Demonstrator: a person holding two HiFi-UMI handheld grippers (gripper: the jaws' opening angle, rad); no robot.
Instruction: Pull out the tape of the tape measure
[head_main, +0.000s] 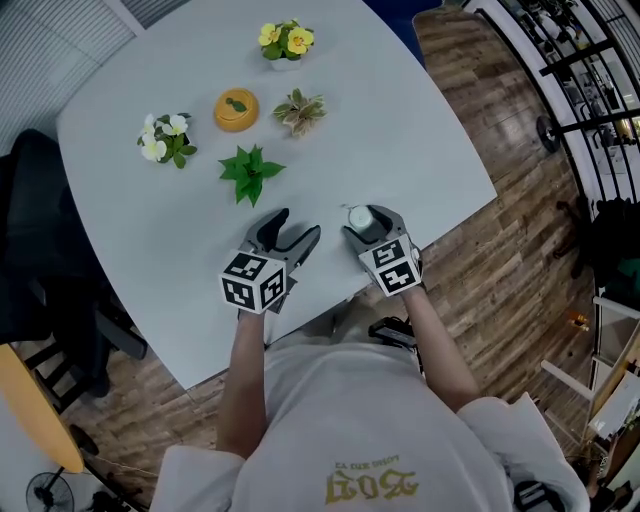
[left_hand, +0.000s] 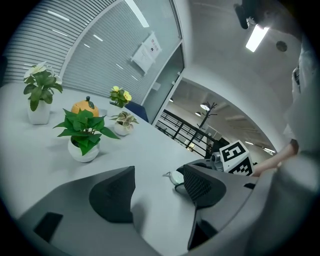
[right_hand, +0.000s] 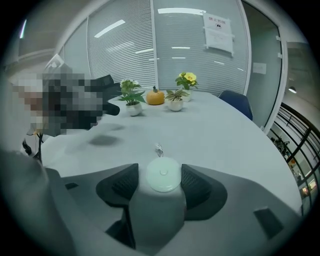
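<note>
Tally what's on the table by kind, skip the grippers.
potted plants: 4
orange pumpkin: 1
tape measure: 1
total: 6

Five pots and ornaments crowd the far left of the table (head_main: 420, 140): a green plant (head_main: 250, 172) close ahead of the left gripper (head_main: 296, 222), with a white-flowered plant (head_main: 165, 138), orange pumpkin (head_main: 236, 110), variegated plant (head_main: 299, 111) and yellow-flowered plant (head_main: 285, 40) beyond. The tabletop lies bare to the right of the right gripper (head_main: 368, 222), which clamps the tape measure (head_main: 360, 217). Only a narrow gap separates the grippers, and bare table shows between the left gripper's parted jaws.
</note>
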